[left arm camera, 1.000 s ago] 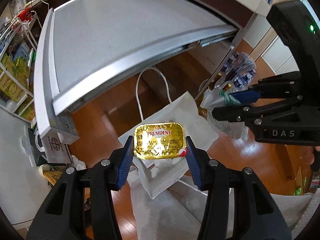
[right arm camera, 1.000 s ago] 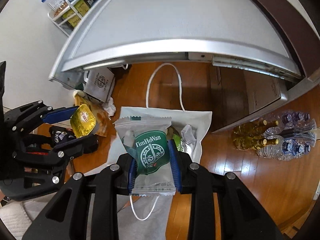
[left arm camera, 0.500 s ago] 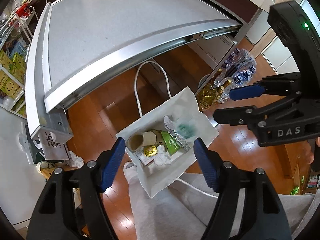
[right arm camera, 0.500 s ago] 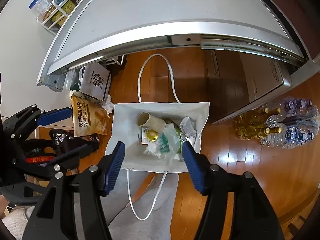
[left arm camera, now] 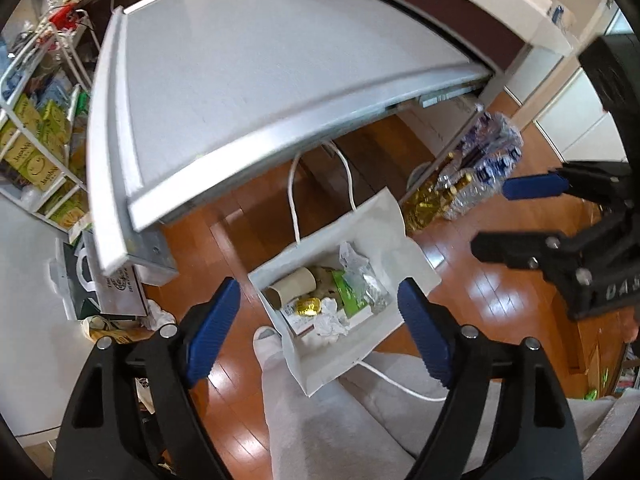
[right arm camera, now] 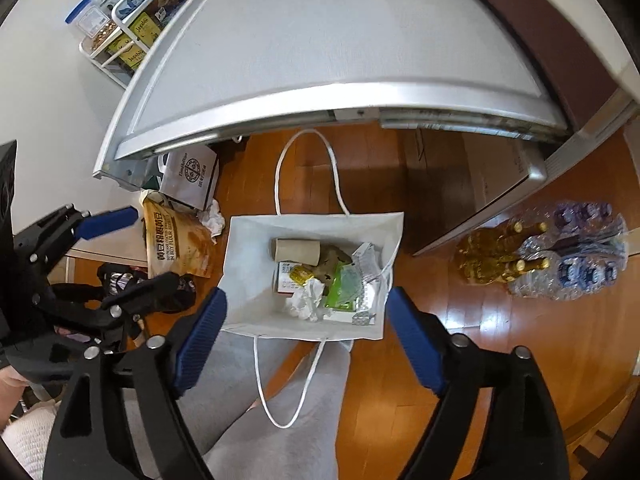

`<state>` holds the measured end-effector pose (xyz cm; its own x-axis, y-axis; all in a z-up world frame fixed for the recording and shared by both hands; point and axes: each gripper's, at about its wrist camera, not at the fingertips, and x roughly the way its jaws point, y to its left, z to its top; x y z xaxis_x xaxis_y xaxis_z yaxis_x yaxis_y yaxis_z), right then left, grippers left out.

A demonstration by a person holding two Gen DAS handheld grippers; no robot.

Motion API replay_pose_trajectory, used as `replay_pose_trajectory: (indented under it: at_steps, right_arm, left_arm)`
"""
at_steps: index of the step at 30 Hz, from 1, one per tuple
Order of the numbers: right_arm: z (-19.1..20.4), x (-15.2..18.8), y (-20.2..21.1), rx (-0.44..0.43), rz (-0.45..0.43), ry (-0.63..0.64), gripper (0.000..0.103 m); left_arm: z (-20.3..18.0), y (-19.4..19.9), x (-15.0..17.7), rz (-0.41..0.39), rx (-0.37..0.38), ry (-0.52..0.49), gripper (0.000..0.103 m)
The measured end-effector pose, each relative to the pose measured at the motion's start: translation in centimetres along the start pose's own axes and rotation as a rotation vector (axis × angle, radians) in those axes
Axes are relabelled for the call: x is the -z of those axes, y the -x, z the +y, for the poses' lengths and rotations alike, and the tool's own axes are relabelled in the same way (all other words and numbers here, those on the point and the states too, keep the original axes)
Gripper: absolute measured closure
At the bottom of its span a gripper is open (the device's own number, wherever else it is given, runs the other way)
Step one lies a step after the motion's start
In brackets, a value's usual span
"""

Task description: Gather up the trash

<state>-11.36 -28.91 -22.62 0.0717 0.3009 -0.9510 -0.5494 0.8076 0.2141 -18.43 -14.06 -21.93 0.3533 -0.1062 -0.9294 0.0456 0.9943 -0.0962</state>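
Note:
A white paper bag (left arm camera: 384, 216) (right arm camera: 248, 272) with rope handles stands open on the wooden floor below both grippers. Inside lie a cardboard tube (right arm camera: 297, 249), a gold butter packet (left arm camera: 307, 306) (right arm camera: 301, 275), a green-and-clear wrapper (left arm camera: 352, 292) (right arm camera: 345, 285) and crumpled white paper (right arm camera: 307, 301). My left gripper (left arm camera: 320, 332) is open and empty above the bag; it also shows in the right wrist view (right arm camera: 138, 246). My right gripper (right arm camera: 306, 338) is open and empty over the bag, and shows in the left wrist view (left arm camera: 506, 214).
A grey table (left arm camera: 256, 64) (right arm camera: 328, 40) overhangs the floor behind the bag. A brown snack bag (right arm camera: 176, 240) and a small white bag (right arm camera: 191, 176) lie left of it. Bottles (right arm camera: 560, 256) stand at the right. A wire rack (left arm camera: 36, 128) stands far left. Grey-clad legs (right arm camera: 280, 420) are below.
Both grippers opened. The gold butter packet dropped from the left one and the green wrapper from the right one into the bag. Both grippers have since spread wider.

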Motion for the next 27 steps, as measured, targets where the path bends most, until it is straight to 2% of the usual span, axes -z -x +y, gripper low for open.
replay_pose_trajectory:
  at_steps: [4, 5, 6, 10, 13, 16, 18, 23, 27]
  right_arm:
    - [0.6, -0.5, 3.5, 0.058, -0.113, 0.002, 0.013]
    - [0.7, -0.9, 4.9, 0.074, -0.164, -0.003, 0.011]
    - [0.7, -1.1, 5.9, 0.083, -0.196, -0.008, 0.01]
    - [0.8, -3.0, 10.0, 0.102, -0.333, -0.034, 0.005]
    - [0.7, -4.6, 12.8, 0.123, -0.421, -0.05, 0.005]
    - [0.8, -6.0, 15.3, 0.131, -0.505, -0.05, 0.005]
    - [0.8, -6.7, 16.7, 0.15, -0.555, -0.044, 0.005]
    - [1.0, -8.6, 20.2, 0.163, -0.66, -0.052, 0.004]
    - [1.9, -9.2, 22.5, 0.252, -0.747, -0.053, 0.004]
  left_arm:
    - [0.2, 2.4, -1.1, -0.062, -0.031, 0.024, 0.021]
    - [0.2, 3.0, -1.4, -0.081, -0.036, 0.03, 0.018]
    - [0.3, 3.7, -1.9, -0.105, -0.045, 0.037, 0.014]
    - [0.6, 7.1, -4.3, -0.217, -0.074, 0.058, 0.014]
    - [1.0, 9.1, -6.1, -0.28, -0.097, 0.067, 0.014]
    - [1.3, 11.4, -8.2, -0.356, -0.122, 0.082, 0.003]
    - [1.5, 13.4, -9.5, -0.427, -0.135, 0.083, 0.003]
    - [2.0, 16.8, -12.3, -0.544, -0.187, 0.096, 0.003]
    - [2.3, 19.2, -13.6, -0.62, -0.219, 0.119, 0.002]
